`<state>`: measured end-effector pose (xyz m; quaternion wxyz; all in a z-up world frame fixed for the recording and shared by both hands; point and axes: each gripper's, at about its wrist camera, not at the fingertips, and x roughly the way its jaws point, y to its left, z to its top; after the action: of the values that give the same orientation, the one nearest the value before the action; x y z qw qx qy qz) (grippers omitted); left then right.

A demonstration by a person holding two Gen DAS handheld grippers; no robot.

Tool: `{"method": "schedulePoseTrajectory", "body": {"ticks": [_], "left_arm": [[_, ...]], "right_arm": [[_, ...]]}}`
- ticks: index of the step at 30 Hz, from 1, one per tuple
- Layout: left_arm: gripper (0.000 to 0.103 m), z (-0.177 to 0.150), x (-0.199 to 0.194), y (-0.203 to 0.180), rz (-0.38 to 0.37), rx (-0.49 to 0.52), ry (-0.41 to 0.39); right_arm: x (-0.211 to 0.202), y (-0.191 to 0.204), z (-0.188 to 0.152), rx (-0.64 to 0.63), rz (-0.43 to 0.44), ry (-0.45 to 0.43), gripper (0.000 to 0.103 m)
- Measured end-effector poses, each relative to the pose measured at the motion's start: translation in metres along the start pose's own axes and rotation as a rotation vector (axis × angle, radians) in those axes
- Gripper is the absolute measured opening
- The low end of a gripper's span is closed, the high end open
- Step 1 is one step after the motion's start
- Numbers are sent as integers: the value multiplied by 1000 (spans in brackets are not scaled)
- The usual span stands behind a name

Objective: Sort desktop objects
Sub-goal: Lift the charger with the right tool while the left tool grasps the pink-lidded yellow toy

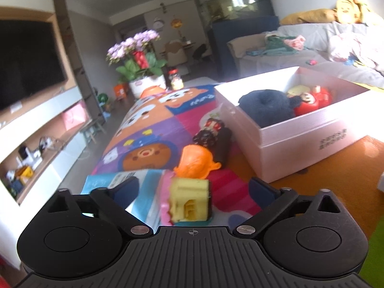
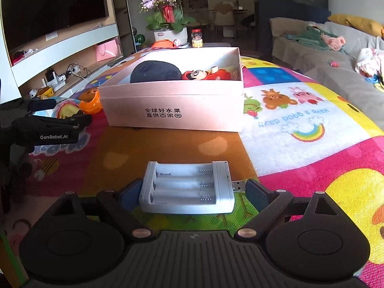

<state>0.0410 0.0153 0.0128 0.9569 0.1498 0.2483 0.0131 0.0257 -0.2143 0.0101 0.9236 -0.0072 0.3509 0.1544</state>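
The left tongs [image 1: 193,187] are spread, with a yellow block [image 1: 190,201] lying between the tips; neither pad touches it. A pink wavy-edged piece [image 1: 165,199] sits against the block's left side, and both rest partly on a light blue packet [image 1: 134,184]. Just beyond the block lies an orange toy [image 1: 195,162], and past that a dark figure [image 1: 211,132] with a red and white part, near the wall of the box [image 1: 300,141]. The box stands open to the right on the surface, which is covered by a bright cartoon mat [image 1: 148,129]. Inside it are a dark blue soft thing [image 1: 266,105] and a red doll [image 1: 312,100].

The right tongs [image 2: 190,189] are also spread, around a white battery charger [image 2: 188,187] that lies flat on the mat [image 2: 300,144] with its three empty slots facing up. The left pad sits right at the charger's end; whether it touches cannot be told. The right pad stands just beside the USB plug [image 2: 238,185] that sticks out of the charger's other end, with no clear press on it. Farther back the box [image 2: 172,105] stands with printed characters on its near wall, the dark soft thing [image 2: 156,73] and the red doll [image 2: 204,75] inside. At the left edge the left tongs [image 2: 48,117] show from the side, near the orange toy [image 2: 92,102].

A pot of flowers [image 2: 168,12] and a jar [image 2: 197,38] stand at the far end of the surface.
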Motion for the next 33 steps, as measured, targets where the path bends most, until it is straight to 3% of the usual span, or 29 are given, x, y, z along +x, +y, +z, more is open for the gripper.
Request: {"method": "schedulePoseTrajectory", "body": {"ticks": [1,2,8,10,14,18,23,27,29,33], "left_arm": [[87,0,-1,-2,-19,9,1],[87,1,-3,-3,-52,14,2],[95,-3,-29,-15,-308,77,-66],[96,-3,-33,-17,-349,81,-72],[97,-4,-28,-12,-265,42,-60],[97,-3,-6,-1,-170,-49,29],[97,-1,-1,-10,-258,-71,40],[97,-4,0,-27,-238,-2,43],[94,-2,0,-25,-220,-19,40],[74,3,6,-22,-186,-32,55]], "right_arm": [[0,2,-1,-9,-1,0,92],[-1,3,-1,-17,2,-3,92],[-4,1,-2,-9,6,-14,92],[-4,2,-3,-10,5,-14,92],[-5,2,-3,-11,1,-20,95],[-5,2,-3,-8,0,-19,96],[-5,1,-2,3,-2,-16,97],[-4,-1,-2,12,-1,-10,97],[-4,-1,-2,13,1,-12,97],[-4,-1,-2,17,1,-14,97]]}}
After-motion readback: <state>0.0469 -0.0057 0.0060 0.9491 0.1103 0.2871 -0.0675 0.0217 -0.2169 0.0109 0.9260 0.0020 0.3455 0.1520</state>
